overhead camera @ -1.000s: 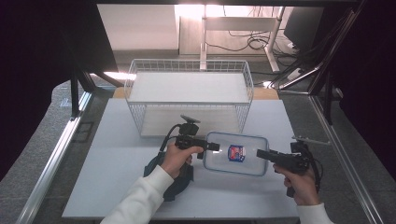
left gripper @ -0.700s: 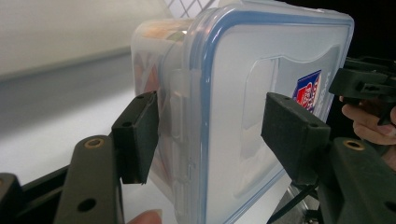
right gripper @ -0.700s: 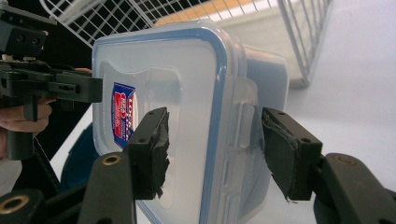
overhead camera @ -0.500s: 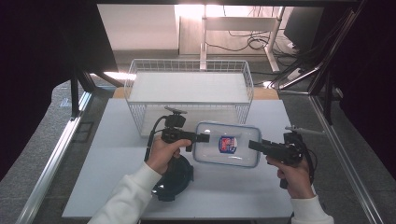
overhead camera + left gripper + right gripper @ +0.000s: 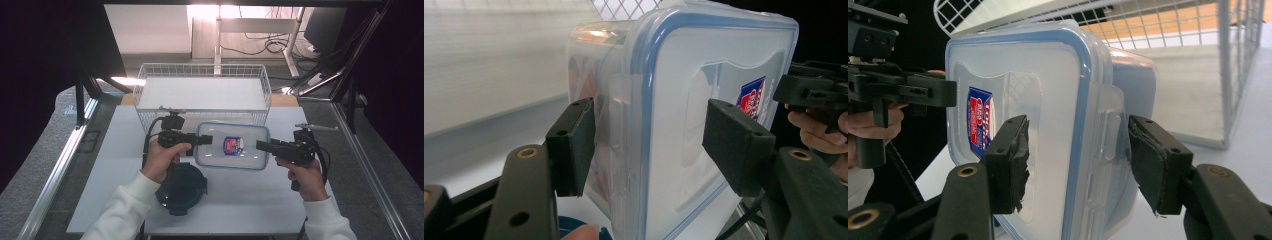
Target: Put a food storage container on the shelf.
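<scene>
Lifted since the earlier frame: clear lidded box (image 5: pixel 231 146), carried toward wire basket (image 5: pixel 202 93) at the worktop's far edge. Clamped at opposite short ends by left gripper (image 5: pixel 206 139) and right gripper (image 5: pixel 261 145), kept level for loading.

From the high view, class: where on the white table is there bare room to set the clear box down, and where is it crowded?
Bare: the white table left of the left claw, its front right, and inside the wire basket. Crowded: the middle, where both claws, the right claw too, hold the clear box above the dark round lid.
</scene>
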